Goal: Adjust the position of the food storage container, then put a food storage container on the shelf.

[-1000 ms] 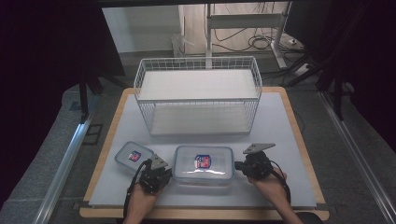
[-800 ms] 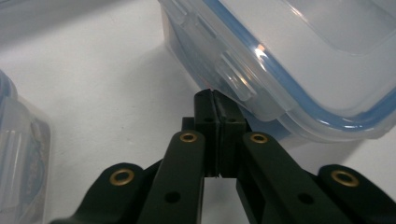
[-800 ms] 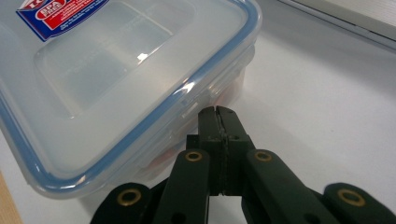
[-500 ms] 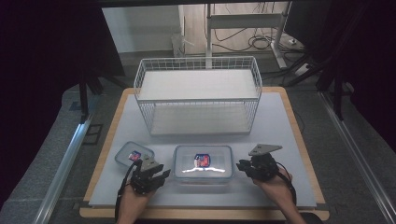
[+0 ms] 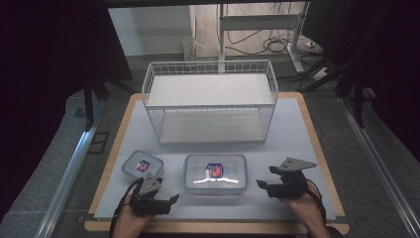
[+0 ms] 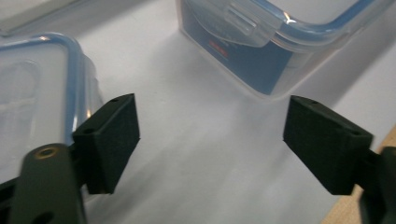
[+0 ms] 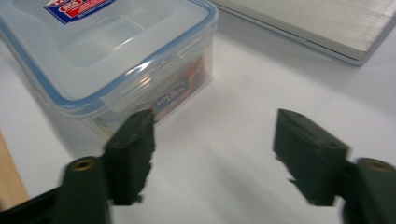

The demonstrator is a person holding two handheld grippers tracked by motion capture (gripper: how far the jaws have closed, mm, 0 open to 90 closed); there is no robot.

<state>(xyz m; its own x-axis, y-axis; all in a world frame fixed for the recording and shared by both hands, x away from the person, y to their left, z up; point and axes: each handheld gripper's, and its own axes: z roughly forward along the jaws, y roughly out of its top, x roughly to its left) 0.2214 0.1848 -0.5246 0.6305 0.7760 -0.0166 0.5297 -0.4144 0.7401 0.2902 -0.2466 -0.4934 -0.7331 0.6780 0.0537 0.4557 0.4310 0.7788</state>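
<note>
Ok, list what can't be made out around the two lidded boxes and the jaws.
- Large box: contents unclear in the high view; glare and the label on its lid hide them.
- Small box: cut off by the left edge in the left gripper view, and blurred.
- Label text on the large box: too blurred to read in the right gripper view.
- Basket: the back part of its lower shelf is hidden under its upper shelf in the high view.

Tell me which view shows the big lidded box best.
The high view: the whole big box lies between both open grippers. The right gripper view shows one corner and part of its lid; the left gripper view shows a clasp side.
</note>
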